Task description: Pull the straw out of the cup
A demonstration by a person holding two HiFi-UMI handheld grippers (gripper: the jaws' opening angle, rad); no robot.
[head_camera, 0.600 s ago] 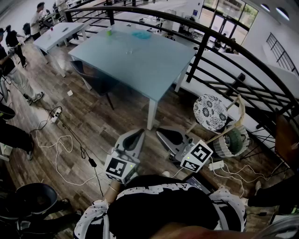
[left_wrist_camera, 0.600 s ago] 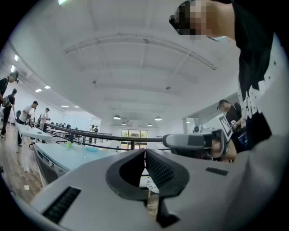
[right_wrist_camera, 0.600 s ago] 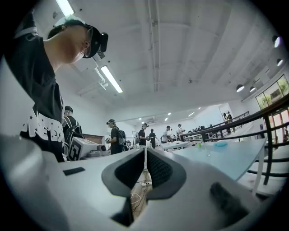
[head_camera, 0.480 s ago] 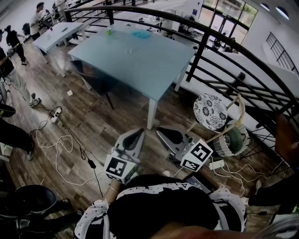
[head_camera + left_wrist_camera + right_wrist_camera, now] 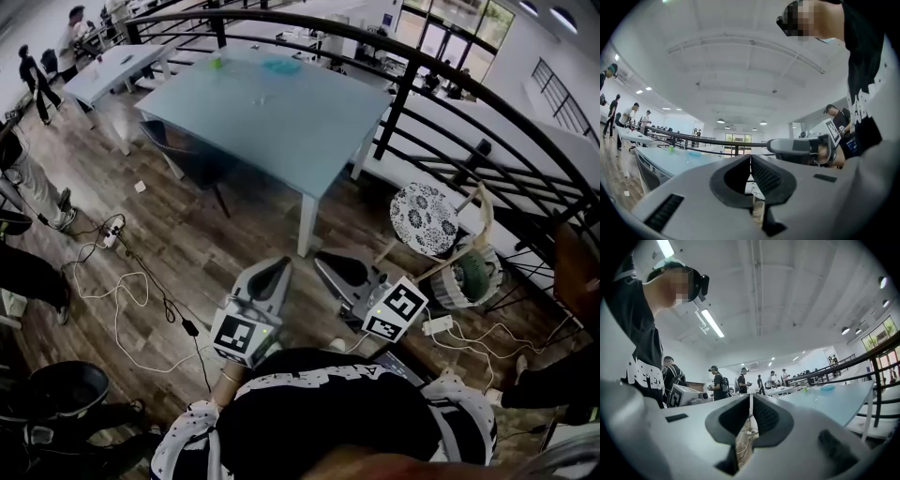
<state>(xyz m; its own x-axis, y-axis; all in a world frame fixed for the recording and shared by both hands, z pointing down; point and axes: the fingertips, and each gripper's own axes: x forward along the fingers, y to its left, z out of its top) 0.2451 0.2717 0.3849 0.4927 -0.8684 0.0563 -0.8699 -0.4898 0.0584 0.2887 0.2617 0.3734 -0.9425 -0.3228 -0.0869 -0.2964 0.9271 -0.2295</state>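
left tongs (image 5: 277, 269) clenched, empty | right tongs (image 5: 324, 263) same | I read the cup (image 5: 262, 97) as the clear speck near the far edge of the surface (image 5: 319, 141) | straw axis unreadable | well ahead of both tongs, left slightly nearer

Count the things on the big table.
3: a small green object at the far left corner, a blue dish on the far edge, a clear object nearer the middle. Smaller things may escape view.
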